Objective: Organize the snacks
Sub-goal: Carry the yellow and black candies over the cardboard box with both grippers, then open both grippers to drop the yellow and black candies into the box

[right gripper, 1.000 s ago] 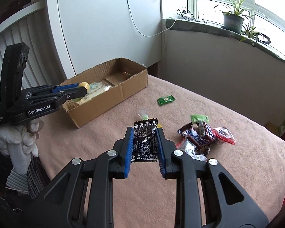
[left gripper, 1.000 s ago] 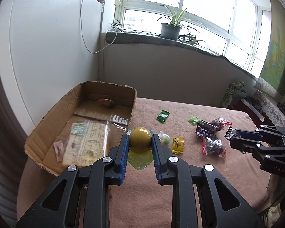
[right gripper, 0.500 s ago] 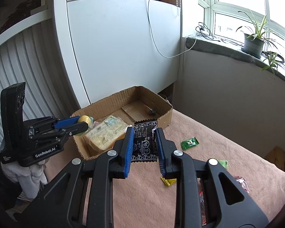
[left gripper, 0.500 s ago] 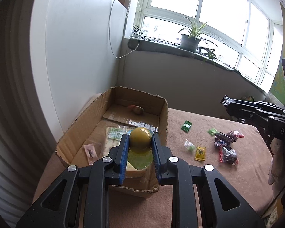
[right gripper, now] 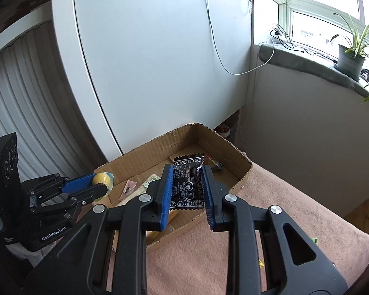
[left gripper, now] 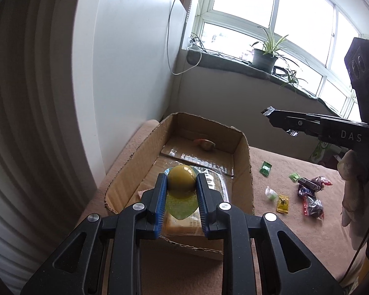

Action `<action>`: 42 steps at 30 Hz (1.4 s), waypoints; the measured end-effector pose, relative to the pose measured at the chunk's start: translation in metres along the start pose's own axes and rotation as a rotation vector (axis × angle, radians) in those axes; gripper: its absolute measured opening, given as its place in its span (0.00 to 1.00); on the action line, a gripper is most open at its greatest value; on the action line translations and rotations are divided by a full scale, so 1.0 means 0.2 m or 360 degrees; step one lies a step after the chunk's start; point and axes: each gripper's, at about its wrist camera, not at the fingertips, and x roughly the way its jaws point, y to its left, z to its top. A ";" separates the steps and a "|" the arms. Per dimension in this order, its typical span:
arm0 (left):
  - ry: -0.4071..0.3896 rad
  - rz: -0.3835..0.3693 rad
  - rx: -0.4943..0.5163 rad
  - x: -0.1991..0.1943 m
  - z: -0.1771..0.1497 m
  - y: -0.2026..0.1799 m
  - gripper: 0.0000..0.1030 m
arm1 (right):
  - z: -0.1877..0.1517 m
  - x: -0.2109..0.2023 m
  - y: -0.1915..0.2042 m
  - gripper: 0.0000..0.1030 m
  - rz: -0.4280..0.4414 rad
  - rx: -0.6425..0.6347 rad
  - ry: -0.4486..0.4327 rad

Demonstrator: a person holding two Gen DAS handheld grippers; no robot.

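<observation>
My left gripper (left gripper: 181, 180) is shut on a yellow round jelly cup (left gripper: 181, 180) and holds it above the near end of the open cardboard box (left gripper: 244, 162). My right gripper (right gripper: 187, 172) is shut on a black snack packet (right gripper: 188, 186) and holds it above the box (right gripper: 243, 172) from the right side. In the left wrist view the right gripper (left gripper: 270, 116) hangs high over the box's far right corner. In the right wrist view the left gripper (right gripper: 99, 183) sits at the box's left end. The box holds a large flat packet (left gripper: 182, 223) and small snacks.
Loose snacks lie on the brown cloth right of the box: a green candy (left gripper: 265, 168), a yellow packet (left gripper: 283, 202), a Snickers bar (left gripper: 306, 191) and red wrappers (left gripper: 312, 206). A white wall stands left of the box. A windowsill with a plant (left gripper: 265, 56) is behind.
Both grippers have moved left from over the cloth to above the box, each still holding its snack. The right gripper has risen and come over the box's far end.
</observation>
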 end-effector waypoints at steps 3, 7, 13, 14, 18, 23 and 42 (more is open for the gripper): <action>0.0010 0.0012 -0.0014 0.03 0.01 0.03 0.21 | 0.02 0.09 0.01 0.23 0.0008 0.0014 0.0039; 0.0032 0.0008 -0.0022 0.06 0.01 0.05 0.21 | 0.03 0.20 0.00 0.23 0.0026 0.0049 0.0081; 0.0057 0.0009 -0.0033 0.09 0.01 0.06 0.22 | 0.03 0.33 -0.04 0.23 0.0041 0.0105 0.0134; 0.0059 0.0010 -0.0036 0.10 0.01 0.07 0.22 | 0.03 0.35 -0.05 0.24 0.0045 0.0113 0.0139; 0.0064 0.0018 -0.0048 0.10 0.02 0.07 0.22 | 0.02 0.35 -0.08 0.33 0.0051 0.0153 0.0123; 0.0055 0.0032 -0.0060 0.08 0.02 0.06 0.34 | 0.03 0.27 -0.10 0.62 0.0028 0.0169 0.0054; 0.0014 -0.0075 -0.0029 -0.02 0.02 -0.17 0.36 | -0.23 -0.41 -0.49 0.86 -0.0176 0.0393 -0.0176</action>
